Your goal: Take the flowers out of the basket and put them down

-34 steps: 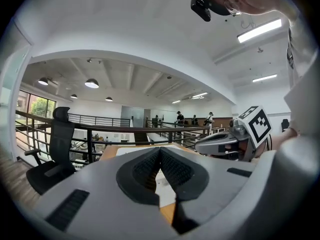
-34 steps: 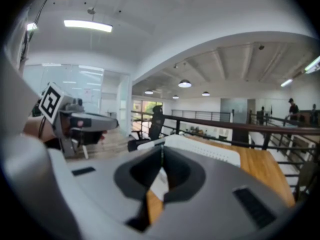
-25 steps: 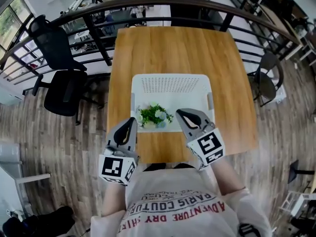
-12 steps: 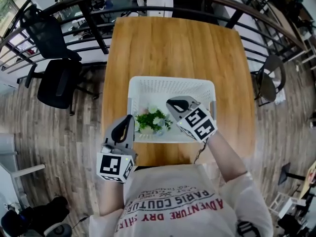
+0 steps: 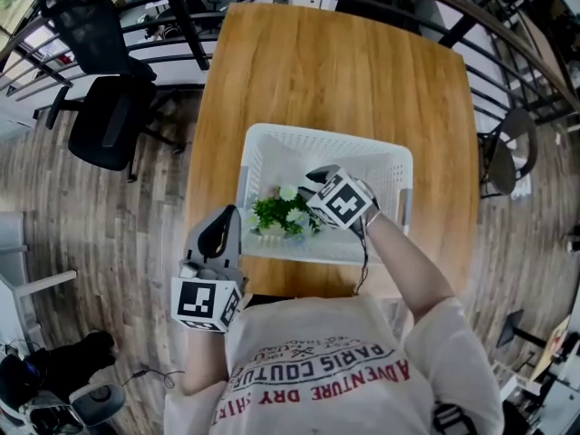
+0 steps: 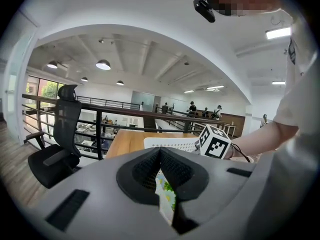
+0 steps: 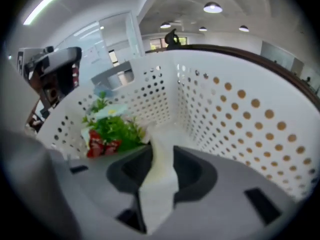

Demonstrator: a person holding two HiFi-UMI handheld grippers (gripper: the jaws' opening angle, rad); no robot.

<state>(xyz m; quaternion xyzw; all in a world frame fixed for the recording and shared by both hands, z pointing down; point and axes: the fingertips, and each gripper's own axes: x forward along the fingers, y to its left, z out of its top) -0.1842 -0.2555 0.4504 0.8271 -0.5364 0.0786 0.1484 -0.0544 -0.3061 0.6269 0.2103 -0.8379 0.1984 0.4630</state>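
The small bunch of flowers (image 5: 279, 214), green leaves with white blooms, lies in the near left corner of the white perforated plastic basket (image 5: 385, 157), against its near wall. In the right gripper view the bunch (image 7: 112, 129) shows a red patch low down, with the dotted basket wall (image 7: 240, 114) curving round it. The right gripper (image 5: 314, 182) points steeply down inside the basket, just beside the flowers on their right. Its jaws have just been opening and stand apart (image 7: 161, 147), with only the pale basket floor between them and the bunch off to their left. The left gripper (image 5: 233, 216) is outside the basket, near its near left corner, with its jaw tips together (image 6: 160, 150) on nothing. The basket sits on a light brown wooden table (image 5: 326, 71). A black office chair (image 5: 104, 130) stands on the wood-plank floor (image 5: 100, 243) well to the left.
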